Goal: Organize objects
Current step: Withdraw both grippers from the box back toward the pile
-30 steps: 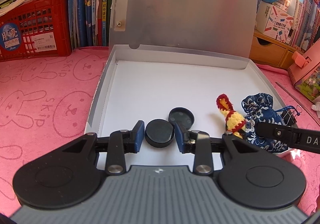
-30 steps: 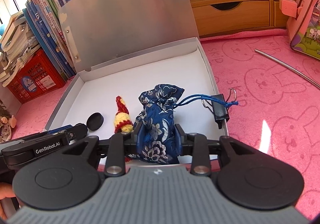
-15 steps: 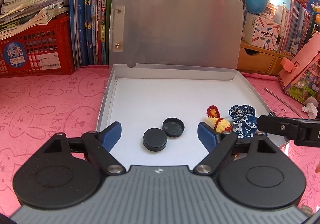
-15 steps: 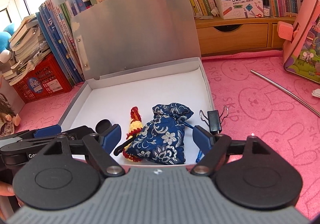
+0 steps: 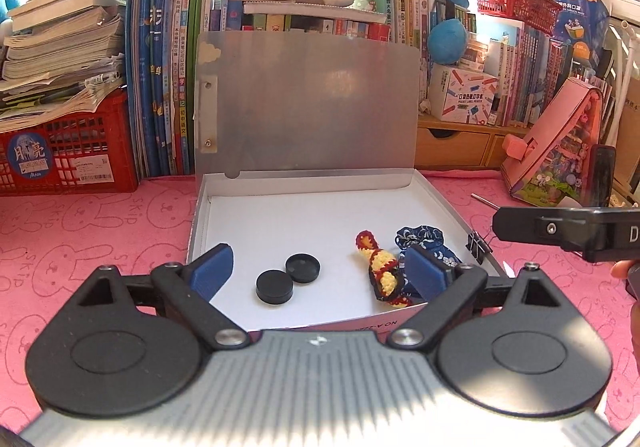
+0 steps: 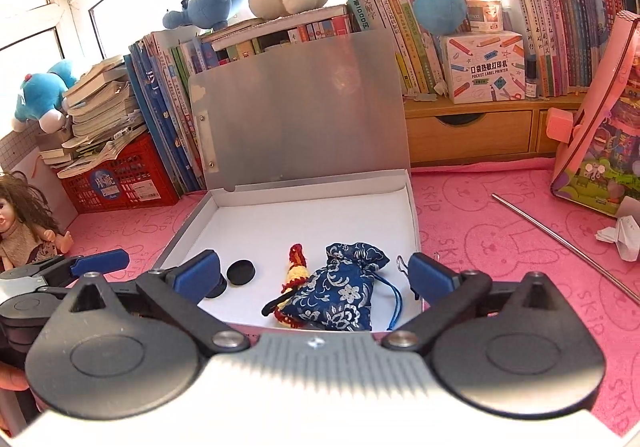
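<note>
An open grey box [image 5: 224,203] with a raised lid [image 5: 308,103] lies on the pink cloth. Inside it are two black discs [image 5: 274,286] [image 5: 303,268], a red-and-yellow crochet toy [image 5: 380,267] and a blue floral pouch [image 5: 420,243]. A black binder clip [image 5: 476,245] sits on the box's right wall. My left gripper [image 5: 320,271] is open and empty, held back above the box's near edge. My right gripper [image 6: 314,275] is open and empty above the near edge, with the pouch [image 6: 340,295], the crochet toy [image 6: 294,267] and one disc [image 6: 241,271] ahead of it.
Books and a red crate [image 5: 68,155] line the back. A wooden drawer unit [image 6: 468,135] and a pink toy house [image 6: 600,151] stand at the right. A metal rod [image 6: 560,243] and crumpled paper [image 6: 620,235] lie on the cloth. A doll [image 6: 24,223] sits at the left.
Both grippers opened, the left releasing a black disc and the right releasing the blue pouch, then both drew back and up from the box. The objects stay in the box.
</note>
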The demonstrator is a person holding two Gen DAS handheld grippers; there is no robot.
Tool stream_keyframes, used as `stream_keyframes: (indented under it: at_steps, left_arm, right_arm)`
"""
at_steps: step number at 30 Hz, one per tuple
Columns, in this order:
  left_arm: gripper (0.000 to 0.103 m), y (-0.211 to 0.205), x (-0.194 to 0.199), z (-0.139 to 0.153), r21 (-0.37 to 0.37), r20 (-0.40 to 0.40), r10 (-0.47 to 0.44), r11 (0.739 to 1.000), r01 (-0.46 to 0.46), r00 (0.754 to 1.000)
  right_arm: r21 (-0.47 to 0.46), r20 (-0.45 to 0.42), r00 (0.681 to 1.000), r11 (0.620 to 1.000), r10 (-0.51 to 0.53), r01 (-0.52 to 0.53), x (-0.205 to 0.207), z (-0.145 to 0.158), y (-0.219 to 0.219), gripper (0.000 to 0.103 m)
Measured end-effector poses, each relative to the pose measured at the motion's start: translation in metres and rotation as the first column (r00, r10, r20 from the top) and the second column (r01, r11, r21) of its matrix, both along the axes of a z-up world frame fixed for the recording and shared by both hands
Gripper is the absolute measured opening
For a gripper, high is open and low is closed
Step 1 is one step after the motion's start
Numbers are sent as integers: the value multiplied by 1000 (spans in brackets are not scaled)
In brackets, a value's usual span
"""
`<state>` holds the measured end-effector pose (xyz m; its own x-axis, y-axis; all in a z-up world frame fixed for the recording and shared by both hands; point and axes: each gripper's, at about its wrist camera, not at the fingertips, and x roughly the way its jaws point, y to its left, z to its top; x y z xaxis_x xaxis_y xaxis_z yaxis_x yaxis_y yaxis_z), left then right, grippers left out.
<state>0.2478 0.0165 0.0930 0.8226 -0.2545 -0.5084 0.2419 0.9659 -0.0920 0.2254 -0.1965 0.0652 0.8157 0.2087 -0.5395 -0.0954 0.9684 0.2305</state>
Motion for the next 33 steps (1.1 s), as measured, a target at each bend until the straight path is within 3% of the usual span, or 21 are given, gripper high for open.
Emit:
stream_keyframes:
  at_steps: [9,13,30,33]
  left_arm:
    - [98,10,-41,15,-33,59,-23,999,25,998]
    - [98,16,-59,17,-52,67,-33,998,37,997]
    - [98,16,-136,-3,-12,131,-56,998,59,990]
    - [98,19,-145,-8,-33,121,-43,998,48,992]
  right_arm:
    - [-33,58,998,999,22,-20,-39,10,-5,103]
    - [2,62,997,999,41,-41,-57,11,-12,103]
    - [-88,133,990,995,57,-45,-137,-12,-12,103]
    - [-100,144,988,994,51,-36,-150,-17,-12,103]
